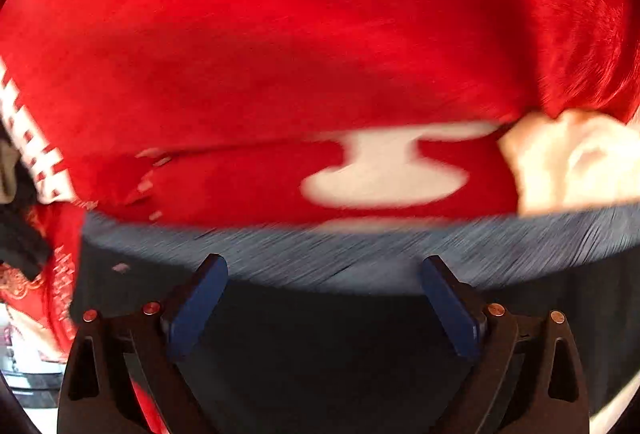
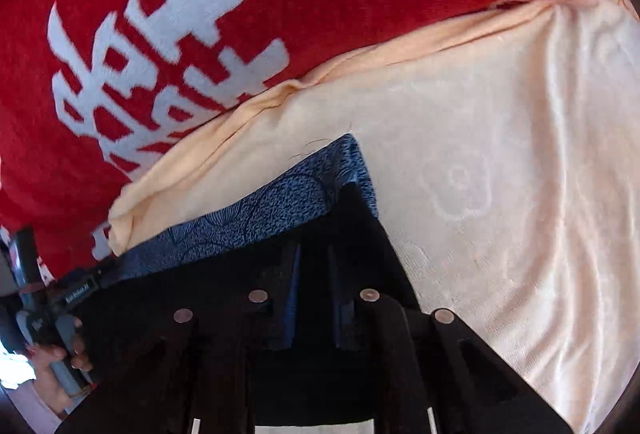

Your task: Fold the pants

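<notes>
The dark pants (image 1: 320, 346) lie under my left gripper (image 1: 324, 274), with a blue patterned band (image 1: 360, 250) along their far edge; the view is motion-blurred. The left gripper is open and holds nothing, its blue pads (image 1: 200, 306) spread wide over the dark cloth. In the right wrist view the pants (image 2: 240, 290) show as black cloth with the blue patterned band (image 2: 280, 205). My right gripper (image 2: 314, 262) is shut on the black cloth near the band's corner.
A red blanket with white characters (image 2: 160, 45) covers the surface behind. A cream towel (image 2: 500, 161) lies over it to the right, also in the left wrist view (image 1: 572, 161). A hand holding the left gripper's handle (image 2: 56, 350) shows at the lower left.
</notes>
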Action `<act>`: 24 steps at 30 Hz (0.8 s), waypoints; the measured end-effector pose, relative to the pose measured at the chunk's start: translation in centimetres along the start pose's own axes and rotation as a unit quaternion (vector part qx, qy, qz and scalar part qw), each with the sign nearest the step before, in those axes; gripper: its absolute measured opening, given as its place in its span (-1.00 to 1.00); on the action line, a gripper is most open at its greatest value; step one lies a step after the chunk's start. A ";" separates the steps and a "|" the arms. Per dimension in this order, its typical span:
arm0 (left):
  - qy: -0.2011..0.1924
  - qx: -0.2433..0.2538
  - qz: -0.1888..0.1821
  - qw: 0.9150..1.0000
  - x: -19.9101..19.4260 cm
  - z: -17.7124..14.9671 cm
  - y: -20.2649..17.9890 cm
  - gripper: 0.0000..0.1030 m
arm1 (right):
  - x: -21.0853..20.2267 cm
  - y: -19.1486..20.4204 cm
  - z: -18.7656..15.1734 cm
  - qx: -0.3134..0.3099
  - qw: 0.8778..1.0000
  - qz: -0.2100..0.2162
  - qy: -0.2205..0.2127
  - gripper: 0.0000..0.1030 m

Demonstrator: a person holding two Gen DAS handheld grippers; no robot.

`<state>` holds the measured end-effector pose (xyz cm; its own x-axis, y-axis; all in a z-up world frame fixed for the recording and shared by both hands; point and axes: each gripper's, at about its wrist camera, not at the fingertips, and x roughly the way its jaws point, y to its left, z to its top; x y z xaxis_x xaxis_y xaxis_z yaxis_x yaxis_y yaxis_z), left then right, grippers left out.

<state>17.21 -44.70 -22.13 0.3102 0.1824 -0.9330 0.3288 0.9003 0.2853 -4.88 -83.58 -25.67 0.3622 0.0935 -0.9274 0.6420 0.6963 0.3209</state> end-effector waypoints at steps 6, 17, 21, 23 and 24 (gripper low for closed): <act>0.016 -0.007 0.000 1.000 -1.7 -5.0 6.4 0.91 | -3.0 1.7 -4.0 0.028 0.998 0.050 0.030 -0.28; -0.008 0.011 0.008 1.000 1.3 -7.4 18.3 0.91 | 3.0 20.2 -19.7 0.000 0.954 0.243 0.177 -0.15; -0.006 0.009 0.056 0.998 6.9 -7.9 25.2 0.91 | 8.7 26.4 -24.2 0.028 0.940 0.274 0.204 -0.15; 0.022 0.013 0.064 0.998 10.0 -8.9 27.1 0.99 | 10.0 28.3 -25.5 0.043 0.934 0.289 0.207 -0.15; 0.001 -0.006 0.026 1.000 10.4 -9.6 28.5 1.00 | 10.5 28.9 -26.0 0.048 0.932 0.294 0.207 -0.15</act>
<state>21.24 -13.37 -25.84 0.3252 0.2294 -0.9174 0.3013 0.8944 0.3305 -0.05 -43.99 -31.07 0.3913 0.7189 -0.5745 0.4791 0.3739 0.7942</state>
